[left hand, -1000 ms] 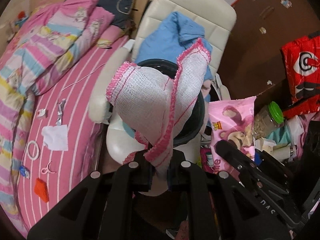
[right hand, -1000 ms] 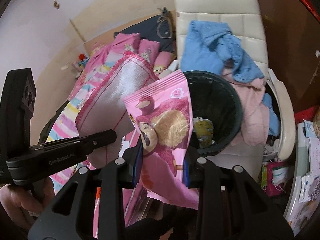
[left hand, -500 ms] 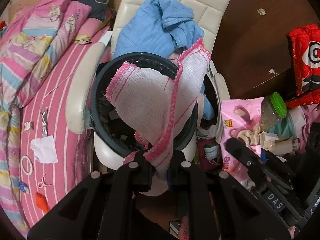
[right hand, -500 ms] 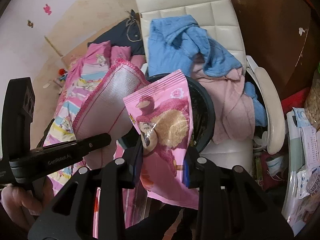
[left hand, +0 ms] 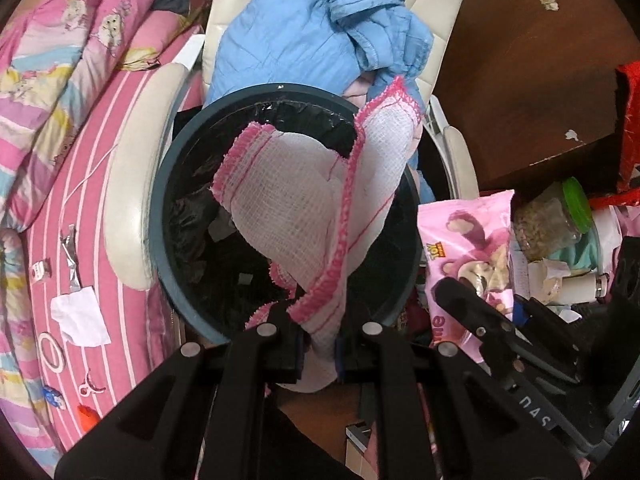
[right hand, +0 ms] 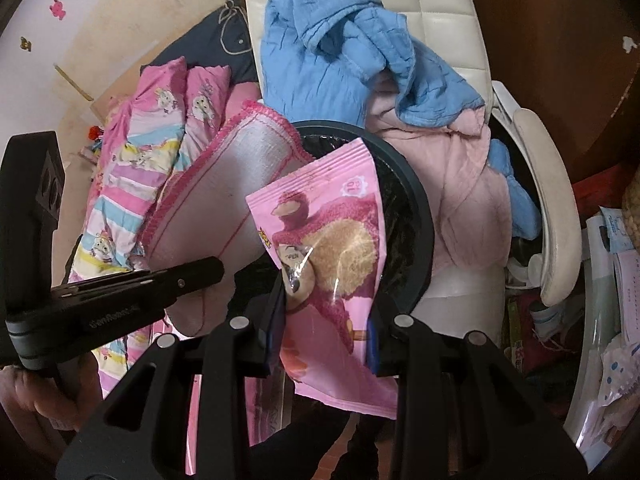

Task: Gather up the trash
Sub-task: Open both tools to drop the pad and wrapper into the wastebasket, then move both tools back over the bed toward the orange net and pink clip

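Room: messy bedroom, pink striped bed [left hand: 100, 216], cream chair [left hand: 132, 184] piled with clothes
Bin [left hand: 168, 216]: on the chair seat
Left tongs [left hand: 319, 354]: clamped on white cloth [left hand: 300, 200], right over the bin
Right tongs [right hand: 326, 340]: pinching pink snack bag [right hand: 328, 248] near the rim

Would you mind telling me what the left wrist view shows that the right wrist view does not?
Only the left wrist view shows the bin's black-lined inside from above, the striped bed sheet's litter, such as a white tissue, and a green-lidded jar. Only the right wrist view shows the pale pink garment on the chair and the wall. Both show the left tongs shut on the pink-edged cloth, the right tongs shut on the pink snack bag, and the blue garment.
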`<state>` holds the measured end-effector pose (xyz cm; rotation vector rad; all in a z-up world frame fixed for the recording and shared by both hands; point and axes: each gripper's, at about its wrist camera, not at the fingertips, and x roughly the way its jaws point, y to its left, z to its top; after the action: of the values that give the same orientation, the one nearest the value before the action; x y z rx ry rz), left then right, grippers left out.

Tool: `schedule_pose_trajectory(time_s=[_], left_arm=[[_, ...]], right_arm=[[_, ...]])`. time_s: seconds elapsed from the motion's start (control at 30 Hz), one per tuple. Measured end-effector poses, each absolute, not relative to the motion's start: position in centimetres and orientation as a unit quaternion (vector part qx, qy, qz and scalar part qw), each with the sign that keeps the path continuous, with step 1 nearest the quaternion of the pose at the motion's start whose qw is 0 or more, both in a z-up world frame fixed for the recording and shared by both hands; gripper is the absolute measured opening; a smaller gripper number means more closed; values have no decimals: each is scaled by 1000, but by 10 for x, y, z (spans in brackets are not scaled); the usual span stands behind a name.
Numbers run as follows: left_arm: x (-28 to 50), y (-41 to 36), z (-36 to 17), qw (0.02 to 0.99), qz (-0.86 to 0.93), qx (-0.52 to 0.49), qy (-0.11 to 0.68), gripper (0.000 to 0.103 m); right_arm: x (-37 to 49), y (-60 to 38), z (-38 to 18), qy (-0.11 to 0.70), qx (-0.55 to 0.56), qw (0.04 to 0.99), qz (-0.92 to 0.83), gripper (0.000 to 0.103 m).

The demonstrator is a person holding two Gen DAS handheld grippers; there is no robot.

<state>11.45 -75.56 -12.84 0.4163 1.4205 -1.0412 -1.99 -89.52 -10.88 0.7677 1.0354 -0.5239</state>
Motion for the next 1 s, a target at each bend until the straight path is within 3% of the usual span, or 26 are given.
schedule_pose_trajectory(time_s=[0.23, 0.37, 0.53, 0.7, 0.73, 0.83, 1.0], left_arm=[[131, -770, -138, 611, -453, 185, 622, 17], [137, -774, -140, 613, -454, 190, 618, 30], [143, -775, -144, 612, -457, 191, 617, 43], [143, -775, -143, 613, -460, 189, 614, 54], [144, -774, -143, 614, -459, 188, 614, 60], [144, -769, -140, 620, -454, 183, 613, 72], [139, -758, -133, 627, -448, 176, 612, 78]], right_arm=[[1, -906, -121, 487, 356, 759, -245, 35], [6, -910, -125, 490, 357, 754, -252, 37], [7, -912, -125, 488, 353, 753, -265, 63], [0, -913, -122, 483, 352, 751, -280, 78], [-1, -913, -121, 481, 353, 751, -283, 82], [-6, -912, -117, 480, 350, 752, -286, 86], [-13, -904, -111, 479, 340, 757, -285, 90]])
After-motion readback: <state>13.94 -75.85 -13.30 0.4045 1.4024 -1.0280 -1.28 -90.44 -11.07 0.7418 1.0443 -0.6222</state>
